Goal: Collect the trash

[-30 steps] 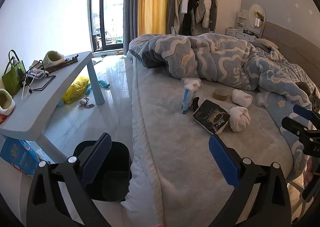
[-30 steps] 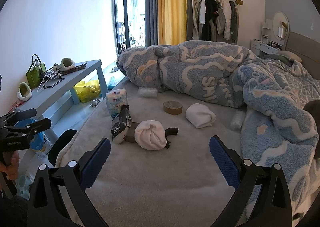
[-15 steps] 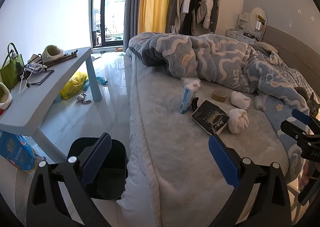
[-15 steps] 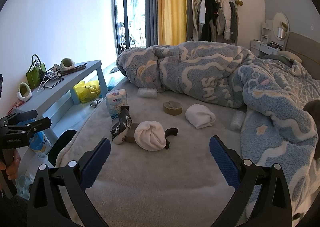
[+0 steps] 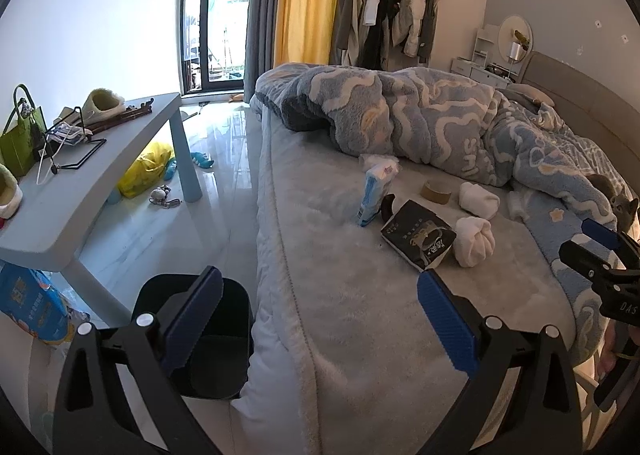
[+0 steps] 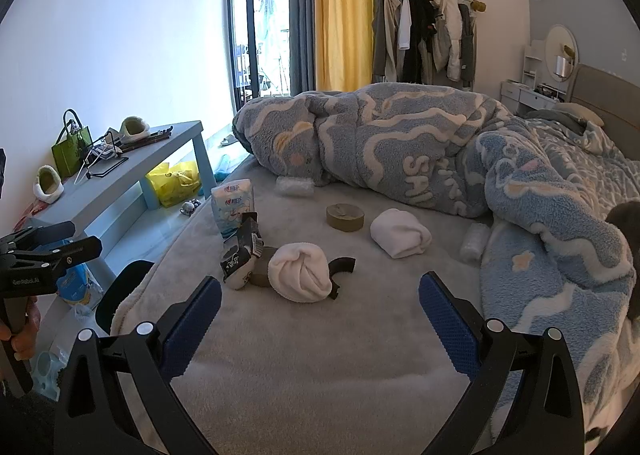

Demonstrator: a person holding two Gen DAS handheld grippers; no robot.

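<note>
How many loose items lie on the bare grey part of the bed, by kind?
White rolled socks: 2
Bubble-wrap rolls: 2
Tissue pack: 1
Black crumpled packet: 1
Brown tape roll: 1
Black strap: 1
Total: 8

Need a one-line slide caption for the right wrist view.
Open right tool over the grey bed, facing a rolled white sock, crumpled black packet and tape roll.
</note>
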